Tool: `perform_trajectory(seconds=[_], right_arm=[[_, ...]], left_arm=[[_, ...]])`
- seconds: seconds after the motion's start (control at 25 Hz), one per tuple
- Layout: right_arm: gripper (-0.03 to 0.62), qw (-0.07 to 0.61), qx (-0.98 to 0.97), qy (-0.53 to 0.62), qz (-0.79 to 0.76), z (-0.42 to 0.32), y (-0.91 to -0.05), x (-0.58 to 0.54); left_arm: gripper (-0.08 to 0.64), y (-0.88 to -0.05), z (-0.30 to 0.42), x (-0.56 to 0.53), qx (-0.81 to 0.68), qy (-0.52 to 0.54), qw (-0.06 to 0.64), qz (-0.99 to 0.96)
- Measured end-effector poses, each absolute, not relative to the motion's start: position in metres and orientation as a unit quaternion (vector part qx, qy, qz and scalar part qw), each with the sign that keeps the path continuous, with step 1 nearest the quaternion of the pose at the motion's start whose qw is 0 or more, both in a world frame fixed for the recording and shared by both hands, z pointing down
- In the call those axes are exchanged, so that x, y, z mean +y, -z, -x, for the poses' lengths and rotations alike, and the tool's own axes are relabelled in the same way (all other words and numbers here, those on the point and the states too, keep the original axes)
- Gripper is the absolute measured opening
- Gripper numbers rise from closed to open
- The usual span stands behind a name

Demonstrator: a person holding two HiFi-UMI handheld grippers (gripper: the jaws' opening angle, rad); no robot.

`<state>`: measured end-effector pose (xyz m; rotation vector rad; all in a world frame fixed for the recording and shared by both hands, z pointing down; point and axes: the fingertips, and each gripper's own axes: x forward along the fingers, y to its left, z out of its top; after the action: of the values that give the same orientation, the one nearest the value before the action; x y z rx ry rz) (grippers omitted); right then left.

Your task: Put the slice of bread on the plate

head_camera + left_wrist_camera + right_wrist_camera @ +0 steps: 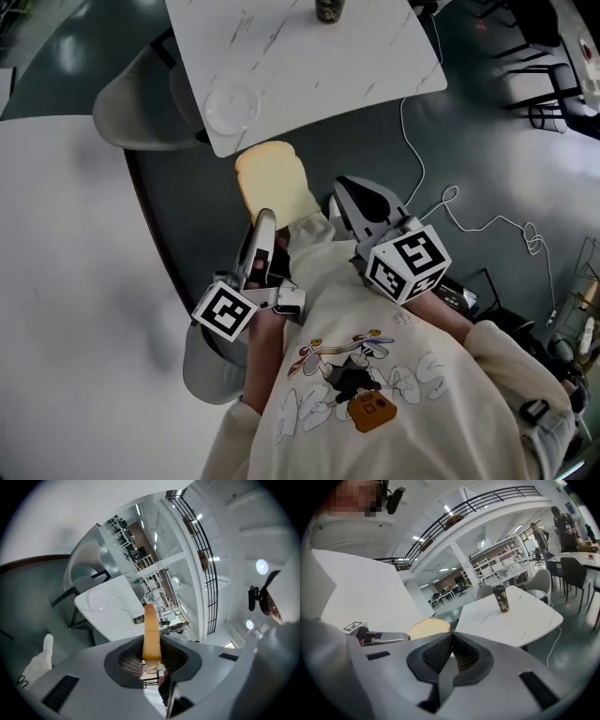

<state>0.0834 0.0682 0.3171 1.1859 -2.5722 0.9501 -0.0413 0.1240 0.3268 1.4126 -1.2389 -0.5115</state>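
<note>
A pale slice of bread point(274, 183) with a golden crust is held flat out in front of the person, its near edge inside my left gripper point(265, 218), which is shut on it. In the left gripper view the bread point(151, 632) shows edge-on between the pads. Just beyond it a clear plate point(232, 106) rests near the corner of the white marble table point(309, 56); the plate point(100, 599) also shows in the left gripper view. My right gripper point(354, 204) hovers to the right of the bread, shut with nothing in it point(451, 652).
A dark patterned cup point(329, 9) stands at the table's far side. A grey chair point(141, 112) sits left of the table, and a large white round table point(66, 281) fills the left. A white cable point(487, 225) lies on the floor at right, with black chairs point(544, 84) beyond.
</note>
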Motion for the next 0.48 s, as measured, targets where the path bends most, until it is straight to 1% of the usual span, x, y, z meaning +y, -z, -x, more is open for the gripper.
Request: perform_trajectory(seconds=[0.04,0.16,0.32,0.48], right_arm=[[0.005,0.076,-0.858,-0.315,-0.398,-0.079,-0.311,0.063],[0.005,0.08,-0.87,-0.282,-0.397,-0.056,-0.3,0.041],[0.005,0.084,-0.877,-0.269,-0.389,-0.023,-0.297,0.022],[0.005,0.097,-0.879,-0.264,-0.384,0.002,-0.302,0.007]], left_arm=[[0.097,-0.323,0.046,0.118,-0.521,0.221,0.564,-0.602],[0.097,-0.31,0.066,0.09,-0.515,0.219,0.533,-0.634],[0.097,-0.33,0.094,0.085,-0.521,0.227,0.566,-0.598],[0.097,-0.336,0.118,0.068,-0.511,0.23,0.565,-0.605]])
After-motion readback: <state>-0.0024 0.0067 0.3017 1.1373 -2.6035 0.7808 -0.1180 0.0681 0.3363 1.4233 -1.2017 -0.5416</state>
